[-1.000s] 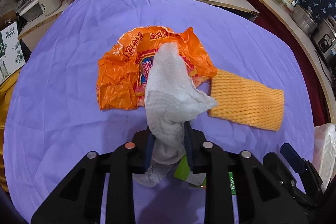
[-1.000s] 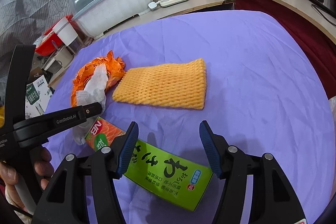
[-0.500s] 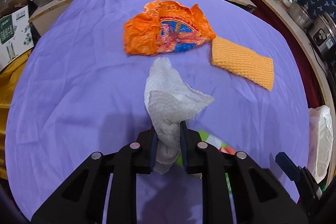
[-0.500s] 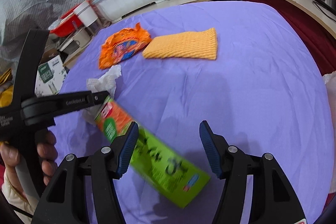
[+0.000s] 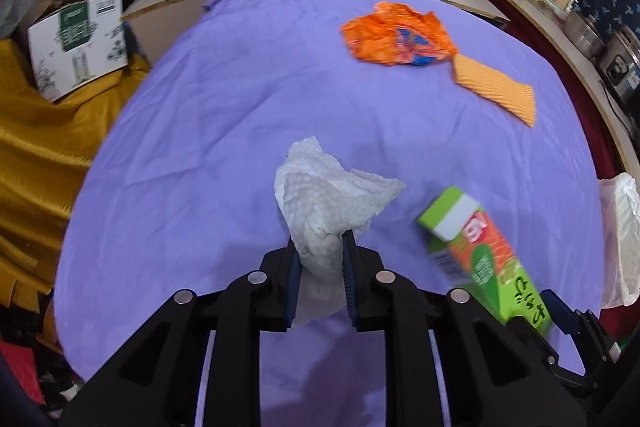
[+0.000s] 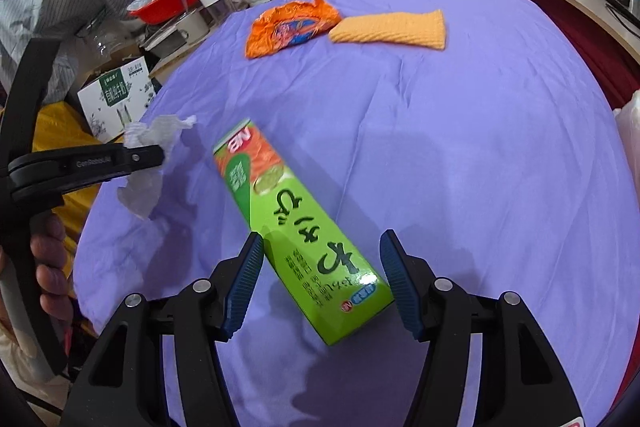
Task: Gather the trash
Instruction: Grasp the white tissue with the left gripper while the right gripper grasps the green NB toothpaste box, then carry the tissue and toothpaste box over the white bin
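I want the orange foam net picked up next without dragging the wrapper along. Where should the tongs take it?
Probably grip the orange foam net at its free short end, away from the orange wrapper, coming from above with the fingers across its narrow width. It lies flat and long on the purple cloth, and its other end touches the wrapper.

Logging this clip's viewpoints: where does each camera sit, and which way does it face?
Left wrist: sits on the left claw, looking forward over the purple cloth; own two fingers pinch a paper towel.
Right wrist: sits on the right claw, looking forward; own open fingers straddle a green box; the person's left hand shows.
Shared: towel, box, orange wrapper, yellow foam net.
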Demonstrator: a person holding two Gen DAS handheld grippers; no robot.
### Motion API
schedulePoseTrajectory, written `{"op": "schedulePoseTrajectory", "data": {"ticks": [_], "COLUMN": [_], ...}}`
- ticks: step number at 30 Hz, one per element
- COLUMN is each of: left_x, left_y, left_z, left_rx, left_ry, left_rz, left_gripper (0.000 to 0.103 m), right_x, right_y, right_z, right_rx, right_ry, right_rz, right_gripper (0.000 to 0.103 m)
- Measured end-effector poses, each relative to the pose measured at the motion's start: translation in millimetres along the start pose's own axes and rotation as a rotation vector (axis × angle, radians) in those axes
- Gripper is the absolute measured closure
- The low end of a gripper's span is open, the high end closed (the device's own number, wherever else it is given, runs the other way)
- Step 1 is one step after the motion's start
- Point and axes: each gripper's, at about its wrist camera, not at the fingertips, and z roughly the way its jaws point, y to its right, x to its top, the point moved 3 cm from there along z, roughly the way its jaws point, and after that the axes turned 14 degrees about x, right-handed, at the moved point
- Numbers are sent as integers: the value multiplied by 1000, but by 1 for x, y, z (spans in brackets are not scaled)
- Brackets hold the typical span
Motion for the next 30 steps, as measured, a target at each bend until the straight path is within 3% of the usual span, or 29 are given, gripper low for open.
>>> {"op": "schedulePoseTrajectory", "data": {"ticks": [5, 7, 14, 30], "left_x": [-25, -35, -53, -60], "left_y": [-12, -9, 2, 73], "left_z": [-11, -14, -26, -112], "left_rx": [1, -12, -53, -153], "left_ry": [-6, -18, -27, 101], "left_rz": [19, 32, 64, 193], "left_gripper": [85, 85, 85, 85], "right_x": [-19, -23, -28, -16], "right_y": [-11, -14, -19, -2], "right_z": [5, 6, -6, -121], "right_rx": [-18, -38, -68, -142], "right_ry": [-24, -22, 12, 225], "right_rz": [-23, -33, -38, 71], "right_gripper": [44, 51, 62, 65]}}
